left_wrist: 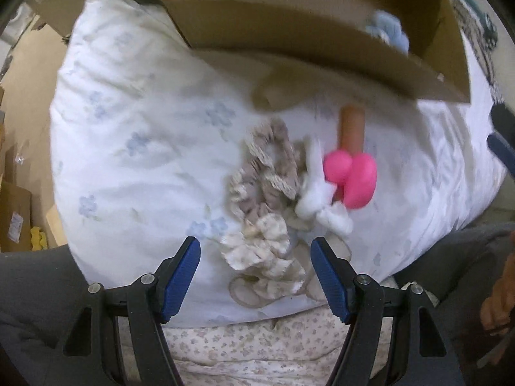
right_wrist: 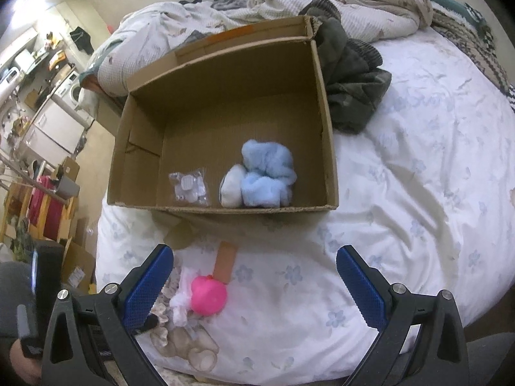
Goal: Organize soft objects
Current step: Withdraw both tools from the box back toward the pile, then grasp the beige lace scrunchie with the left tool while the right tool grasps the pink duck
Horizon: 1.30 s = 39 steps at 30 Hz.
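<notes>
Beige frilly scrunchies [left_wrist: 267, 193], white fluff [left_wrist: 318, 206] and pink toy [left_wrist: 352, 178] clustered near bed's front edge; blue plush [right_wrist: 267, 173], possibly socks, inside cardboard box [right_wrist: 328, 128].

Matt cardboard box [right_wrist: 325, 122], smooth pink rubber toy [left_wrist: 352, 177].

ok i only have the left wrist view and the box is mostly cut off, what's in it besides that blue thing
observer: a white soft item lies against the light blue fluffy item, near the front wall of the cardboard box.
operator: anything else in there
observer: a small clear plastic bag with white pieces, apart from those two on the box floor.
operator: and the right gripper, holding anything
observer: no, the right gripper is open with nothing between its fingers; the pink toy lies on the bed just inside one finger.
</notes>
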### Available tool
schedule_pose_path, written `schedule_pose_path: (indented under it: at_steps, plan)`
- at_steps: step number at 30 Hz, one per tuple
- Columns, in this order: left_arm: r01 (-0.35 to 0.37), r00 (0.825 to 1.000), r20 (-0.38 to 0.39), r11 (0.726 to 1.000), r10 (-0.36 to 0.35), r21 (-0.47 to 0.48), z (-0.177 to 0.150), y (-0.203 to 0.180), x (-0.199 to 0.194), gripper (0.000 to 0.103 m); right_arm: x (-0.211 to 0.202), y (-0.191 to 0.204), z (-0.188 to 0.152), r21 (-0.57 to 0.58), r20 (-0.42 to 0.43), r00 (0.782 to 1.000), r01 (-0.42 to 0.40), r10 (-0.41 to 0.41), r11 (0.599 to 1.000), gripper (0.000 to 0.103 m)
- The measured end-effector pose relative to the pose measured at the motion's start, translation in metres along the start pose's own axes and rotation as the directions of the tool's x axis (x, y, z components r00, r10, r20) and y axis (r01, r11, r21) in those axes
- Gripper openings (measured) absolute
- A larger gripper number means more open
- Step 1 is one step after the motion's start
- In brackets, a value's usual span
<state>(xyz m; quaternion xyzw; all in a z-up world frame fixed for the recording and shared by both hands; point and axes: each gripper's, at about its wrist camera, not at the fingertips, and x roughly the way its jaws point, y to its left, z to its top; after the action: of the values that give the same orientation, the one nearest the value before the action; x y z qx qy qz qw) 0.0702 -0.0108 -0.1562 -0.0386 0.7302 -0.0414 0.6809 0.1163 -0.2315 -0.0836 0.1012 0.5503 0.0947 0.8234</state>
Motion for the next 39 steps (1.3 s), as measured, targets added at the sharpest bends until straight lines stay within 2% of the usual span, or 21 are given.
schedule_pose_path:
  at_steps: [5, 9, 10, 11, 14, 15, 17, 20, 25, 29, 33, 34, 36, 39]
  plan:
    - [-0.03, 0.997, -0.065, 1.0, 0.03, 0.009, 0.0, -0.009, 0.018, 0.048, 0.005, 0.007, -0.002, -0.018, -0.019, 1.0, -0.007, 0.007, 1.0, 0.103]
    - [-0.025, 0.995, -0.097, 1.0, 0.025, 0.002, 0.002, -0.01, 0.025, 0.036, 0.01, 0.01, -0.006, -0.026, -0.048, 0.998, -0.035, 0.034, 0.999, 0.103]
    - [-0.036, 0.995, -0.092, 0.999, 0.036, 0.007, 0.001, -0.011, 0.024, 0.032, 0.012, 0.01, -0.006, -0.022, -0.06, 0.997, -0.046, 0.045, 0.999, 0.103]
    - [-0.04, 0.995, -0.09, 0.999, 0.041, 0.011, 0.004, -0.011, 0.022, 0.024, 0.015, 0.009, -0.006, -0.015, -0.073, 0.995, -0.063, 0.062, 0.998, 0.103]
    - [-0.048, 0.996, -0.077, 0.998, 0.05, 0.027, 0.003, -0.012, 0.019, 0.017, 0.027, 0.008, -0.008, 0.034, -0.14, 0.981, -0.132, 0.135, 0.991, 0.103]
    - [-0.046, 0.996, -0.072, 0.999, 0.048, 0.028, 0.003, -0.012, 0.016, 0.015, 0.033, 0.007, -0.01, 0.054, -0.169, 0.973, -0.149, 0.156, 0.987, 0.099]
    - [-0.034, 0.998, -0.054, 0.999, 0.035, 0.025, 0.003, -0.013, 0.01, 0.014, 0.045, 0.009, -0.014, 0.068, -0.225, 0.961, -0.151, 0.162, 0.986, 0.077]
    - [-0.057, 0.998, 0.018, 0.998, 0.056, 0.023, 0.005, -0.013, -0.008, 0.013, 0.06, 0.018, -0.02, 0.068, -0.289, 0.943, -0.153, 0.167, 0.986, 0.065]
    - [-0.082, 0.984, 0.157, 0.997, 0.081, -0.002, 0.005, 0.0, -0.045, 0.013, 0.082, 0.026, -0.028, 0.104, -0.348, 0.915, -0.177, 0.203, 0.979, 0.062]
    - [-0.098, 0.97, 0.22, 0.994, 0.104, -0.041, 0.008, 0.003, -0.061, 0.013, 0.098, 0.025, -0.034, 0.165, -0.394, 0.89, -0.177, 0.229, 0.97, 0.056]
    - [-0.08, 0.969, 0.23, 0.994, 0.094, -0.071, 0.012, 0.013, -0.067, 0.013, 0.105, 0.031, -0.037, 0.153, -0.402, 0.89, -0.167, 0.216, 0.974, 0.056]
    - [-0.077, 0.969, 0.231, 0.994, 0.092, -0.074, 0.011, 0.017, -0.063, 0.013, 0.107, 0.032, -0.038, 0.154, -0.402, 0.89, -0.165, 0.215, 0.974, 0.052]
    - [-0.077, 0.968, 0.232, 0.994, 0.093, -0.076, 0.014, 0.013, -0.059, 0.013, 0.112, 0.033, -0.039, 0.154, -0.406, 0.89, -0.159, 0.209, 0.975, 0.04]
    - [-0.085, 0.965, 0.242, 0.994, 0.1, -0.075, 0.019, 0.017, -0.054, 0.013, 0.112, 0.031, -0.039, 0.16, -0.394, 0.894, -0.161, 0.213, 0.974, 0.032]
